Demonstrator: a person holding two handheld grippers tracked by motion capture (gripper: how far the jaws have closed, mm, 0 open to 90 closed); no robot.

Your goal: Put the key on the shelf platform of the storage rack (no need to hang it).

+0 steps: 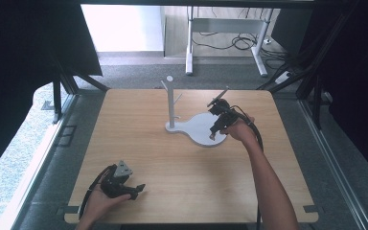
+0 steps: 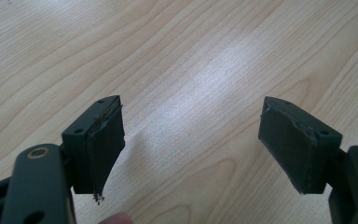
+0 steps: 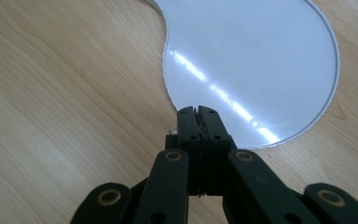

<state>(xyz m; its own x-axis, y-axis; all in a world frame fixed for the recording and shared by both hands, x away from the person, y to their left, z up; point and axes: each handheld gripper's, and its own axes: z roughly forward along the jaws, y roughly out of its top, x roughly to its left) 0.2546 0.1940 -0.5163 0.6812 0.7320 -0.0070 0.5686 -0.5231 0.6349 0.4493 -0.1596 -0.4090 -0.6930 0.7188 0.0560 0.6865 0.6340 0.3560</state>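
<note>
My right claw point(image 3: 198, 110) pressed together, nothing between jaws, tips hovering at near edge of white stand base point(image 3: 261, 60), right of centre on surface point(image 1: 139, 139). White peg post point(image 1: 170, 103) upright at base's left end. My left claw point(image 2: 191, 140) spread wide, nothing pinched, low over bare wood at near-left corner.

Wooden table point(image 1: 182, 172), grey floor point(image 1: 134, 72), desk legs point(image 1: 190, 48) w/ cables point(image 1: 235, 42)

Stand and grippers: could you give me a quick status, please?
Left gripper open, over bare table. Right gripper shut, empty, at edge of white stand base. Nothing in the way.
</note>
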